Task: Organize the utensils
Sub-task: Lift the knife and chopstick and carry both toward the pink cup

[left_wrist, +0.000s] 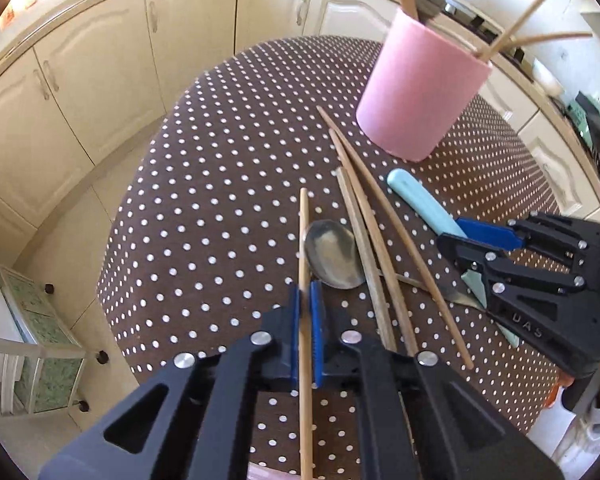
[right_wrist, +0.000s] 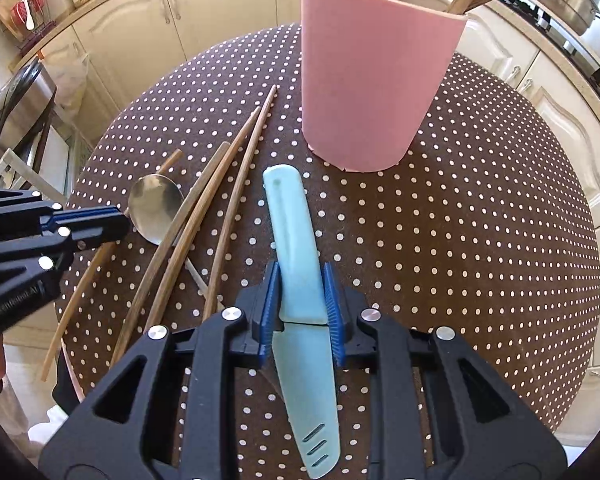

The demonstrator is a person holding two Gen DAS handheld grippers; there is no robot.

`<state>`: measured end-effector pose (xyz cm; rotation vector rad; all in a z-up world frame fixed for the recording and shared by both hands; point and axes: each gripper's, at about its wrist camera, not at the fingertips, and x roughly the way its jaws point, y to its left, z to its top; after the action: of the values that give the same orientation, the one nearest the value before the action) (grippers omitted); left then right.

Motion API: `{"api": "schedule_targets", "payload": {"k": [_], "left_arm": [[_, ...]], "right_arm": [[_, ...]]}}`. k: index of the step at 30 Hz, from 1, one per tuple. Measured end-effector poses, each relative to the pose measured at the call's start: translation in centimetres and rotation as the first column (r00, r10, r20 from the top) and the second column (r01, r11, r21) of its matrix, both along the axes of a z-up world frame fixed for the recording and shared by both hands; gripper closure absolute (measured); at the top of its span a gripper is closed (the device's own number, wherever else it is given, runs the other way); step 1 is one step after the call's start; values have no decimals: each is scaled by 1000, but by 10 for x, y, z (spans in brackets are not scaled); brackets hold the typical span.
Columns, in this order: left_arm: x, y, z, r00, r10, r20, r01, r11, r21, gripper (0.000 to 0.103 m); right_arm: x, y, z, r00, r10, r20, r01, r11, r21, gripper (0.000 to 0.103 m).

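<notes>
My left hand-held gripper (left_wrist: 307, 304) is clamped tight on a wooden chopstick (left_wrist: 305, 240). My right hand-held gripper (right_wrist: 302, 300) grips a sheathed teal knife (right_wrist: 296, 240) beside the pink holder (right_wrist: 372, 80) on the tabletop (right_wrist: 480, 220).

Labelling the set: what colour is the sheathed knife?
Pale blue-green knife, handle and sheath alike; clearest in the right wrist view.

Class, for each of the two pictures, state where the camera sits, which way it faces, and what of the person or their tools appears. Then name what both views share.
Left wrist: on the left gripper, looking steeply down its fingers, shut on a thin wooden chopstick; the right gripper shows at right.
Right wrist: on the right gripper, facing down at the pale blue sheathed knife between its fingers; the left gripper shows at left.
Shared: pink cylindrical holder, round metal spoon, brown polka-dot tablecloth.
</notes>
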<state>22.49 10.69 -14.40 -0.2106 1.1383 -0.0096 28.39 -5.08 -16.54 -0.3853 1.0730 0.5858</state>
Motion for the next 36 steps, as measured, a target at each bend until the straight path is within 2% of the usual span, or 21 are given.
{"api": "schedule_targets", "payload": {"k": [6,13,17,20,30,35,36], "left_arm": [[-18,15,18,995,52,85,-51,999,-15,98],[-31,21,59,961,75,267,-57,996,-74,98],[-34,5,81,918,55,393,-28,997,-74,98],[-34,-10,94,868,6,496,30,998,-64,98],[-13,-54,117,752,-46,657,73,997,-14,98],[-4,-66,131,683,-39,729,70,998,-12,98],[-1,-68,136,663,-35,748,73,997,-18,98]], "right_arm": [[-21,-11,10,997,-17,70,12,997,73,81],[-39,-26,38,987,-35,158,5,982,187,82],[-43,-35,53,977,-57,203,2,966,257,82],[-42,-46,63,971,-75,226,2,953,304,82],[-38,-59,87,955,-108,275,-11,918,397,82],[-36,-64,106,936,-145,321,-16,893,450,82],[-35,-65,110,930,-155,333,-17,887,461,82]]}}
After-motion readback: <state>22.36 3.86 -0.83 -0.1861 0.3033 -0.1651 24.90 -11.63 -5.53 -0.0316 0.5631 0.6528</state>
